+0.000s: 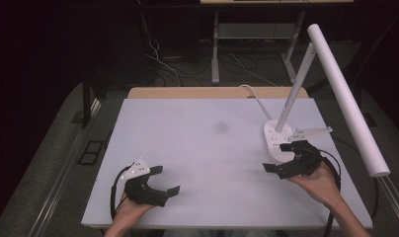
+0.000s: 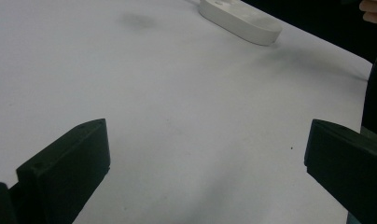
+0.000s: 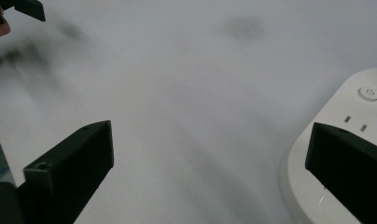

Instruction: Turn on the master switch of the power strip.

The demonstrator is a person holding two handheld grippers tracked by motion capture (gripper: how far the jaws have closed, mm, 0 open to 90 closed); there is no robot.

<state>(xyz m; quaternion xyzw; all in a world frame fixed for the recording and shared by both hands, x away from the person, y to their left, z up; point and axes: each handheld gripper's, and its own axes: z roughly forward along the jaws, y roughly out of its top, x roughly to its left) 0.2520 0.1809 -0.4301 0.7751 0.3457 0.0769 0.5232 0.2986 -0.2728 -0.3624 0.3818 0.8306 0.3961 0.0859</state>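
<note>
A white rectangular tabletop [image 1: 202, 148] sits in a dark room. The right gripper [image 1: 289, 160], jaws spread wide and empty, hovers just beside the white oval plastic desk-lamp base [image 1: 274, 140] at the right edge; the left gripper [image 1: 155, 182] is equally wide and empty. The lamp looks rigid, smooth, probably top-heavy; its slanted white stem [image 1: 296, 89] seems the safest hold.

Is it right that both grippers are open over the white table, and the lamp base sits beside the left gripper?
Not quite. The lamp base sits beside the right gripper, not the left gripper; the high view shows this. The rest holds: both grippers are open over the white table.
</note>
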